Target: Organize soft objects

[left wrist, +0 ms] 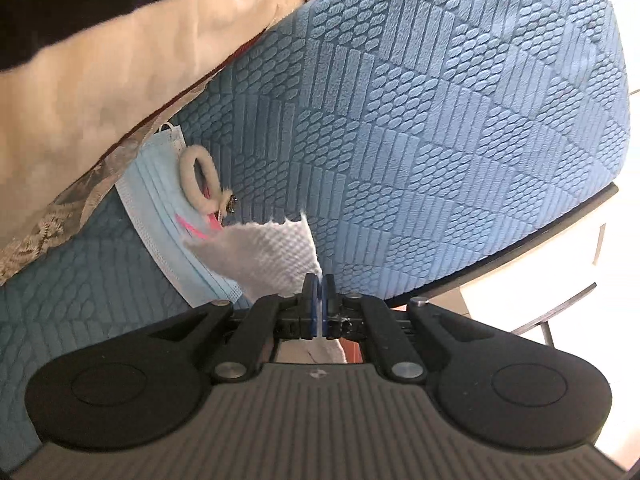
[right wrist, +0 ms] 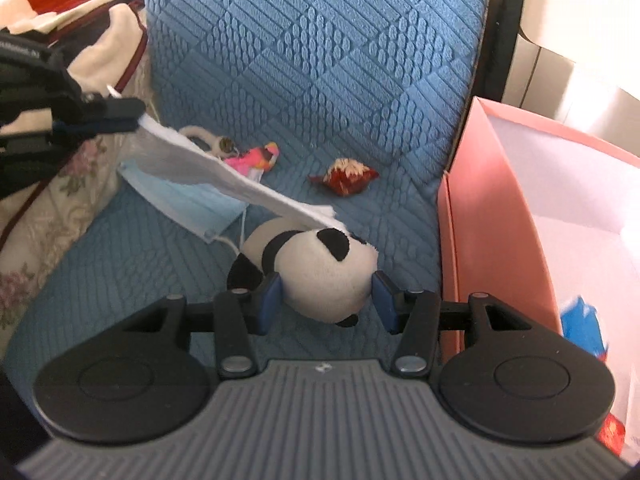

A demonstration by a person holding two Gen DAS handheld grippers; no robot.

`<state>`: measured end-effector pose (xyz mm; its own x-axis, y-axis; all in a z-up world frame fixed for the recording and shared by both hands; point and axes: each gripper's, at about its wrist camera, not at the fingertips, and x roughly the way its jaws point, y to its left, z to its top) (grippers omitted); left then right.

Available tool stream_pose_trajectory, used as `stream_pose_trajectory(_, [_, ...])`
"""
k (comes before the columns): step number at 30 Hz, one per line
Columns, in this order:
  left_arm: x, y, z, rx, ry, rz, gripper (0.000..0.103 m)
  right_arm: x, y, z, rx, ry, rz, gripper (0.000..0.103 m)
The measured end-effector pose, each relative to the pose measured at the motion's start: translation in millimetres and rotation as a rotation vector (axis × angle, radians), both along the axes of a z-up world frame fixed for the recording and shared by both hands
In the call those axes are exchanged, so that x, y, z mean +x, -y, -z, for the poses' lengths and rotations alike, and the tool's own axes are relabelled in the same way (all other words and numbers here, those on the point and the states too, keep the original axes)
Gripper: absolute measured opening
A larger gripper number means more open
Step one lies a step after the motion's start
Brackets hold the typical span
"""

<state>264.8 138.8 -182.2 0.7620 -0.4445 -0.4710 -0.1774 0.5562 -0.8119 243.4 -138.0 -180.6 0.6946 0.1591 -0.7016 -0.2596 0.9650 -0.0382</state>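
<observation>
My left gripper [left wrist: 319, 294] is shut on a white textured cloth [left wrist: 264, 258]; in the right wrist view it [right wrist: 132, 118] holds the cloth [right wrist: 224, 176] stretched above the blue quilted seat [right wrist: 320, 80]. My right gripper [right wrist: 326, 296] is open, its blue pads on either side of a panda plush [right wrist: 320, 276] lying on the seat; contact cannot be told. A blue face mask [right wrist: 184, 200], a cream fuzzy hair tie [left wrist: 196, 180], a pink item [right wrist: 256, 158] and a red-gold pouch [right wrist: 346, 176] lie on the seat.
A pink box [right wrist: 500, 200] with white lining stands open at the right of the seat, with a blue item [right wrist: 584, 328] inside. Cream and floral cushions [right wrist: 60, 184] and striped fabric are piled at the left. The seat's black frame edge [left wrist: 520, 248] is at the right.
</observation>
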Motion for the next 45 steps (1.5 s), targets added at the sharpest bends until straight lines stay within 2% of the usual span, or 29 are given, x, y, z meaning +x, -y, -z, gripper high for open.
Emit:
stream_pose_trajectory(6, [-4.7, -4.7, -4.5, 0.034, -0.002, -0.004, 0.002, -25.2, 5.8, -0.1, -0.029, 0.001, 0.035, 0.052])
stream_pose_trajectory(11, [-0.1, 4.0, -5.0, 0.172, -0.02, 0.02, 0.002, -42.4, 10.0, -3.2, -0.053, -0.008, 0.06, 0.054])
stream_pose_trajectory(14, [3.7, 8.5, 4.7, 0.229, -0.048, 0.029, 0.002, -51.7, 5.1, -2.5, -0.103, -0.014, 0.023, 0.053])
stream_pose_trajectory(17, [6.7, 7.5, 18.7, 0.204, -0.082, 0.034, 0.002, -57.2, 1.5, -1.4, -0.158, -0.01, 0.026, 0.055])
stream_pose_trajectory(23, [11.7, 13.0, 35.0, 0.195, -0.141, 0.057, 0.003, -60.5, 4.1, -6.0, -0.163, 0.013, 0.036, 0.056])
stream_pose_trajectory(31, [10.9, 26.3, 45.4, 0.187, -0.23, 0.09, 0.004, -52.7, -5.2, -5.6, -0.237, 0.077, -0.013, 0.058])
stream_pose_trajectory(35, [5.8, 30.5, 39.7, 0.182, -0.226, 0.099, 0.005, -48.8, -10.7, -4.7, -0.254, 0.087, -0.07, 0.058])
stream_pose_trajectory(38, [0.1, 36.0, 31.7, 0.184, -0.209, 0.104, 0.029, -43.1, -13.0, -4.1, -0.267, 0.093, -0.099, 0.058])
stream_pose_trajectory(39, [-2.1, 38.7, 29.1, 0.181, -0.203, 0.106, 0.04, -40.3, -13.3, -3.5, -0.27, 0.089, -0.107, 0.058])
stream_pose_trajectory(40, [-4.7, 41.6, 26.3, 0.178, -0.194, 0.108, 0.046, -38.0, -13.9, -3.2, -0.272, 0.086, -0.114, 0.058])
stream_pose_trajectory(45, [-21.8, 56.1, 25.2, 0.16, -0.197, 0.119, 0.05, -31.0, -15.1, -0.1, -0.249, 0.065, -0.145, 0.058])
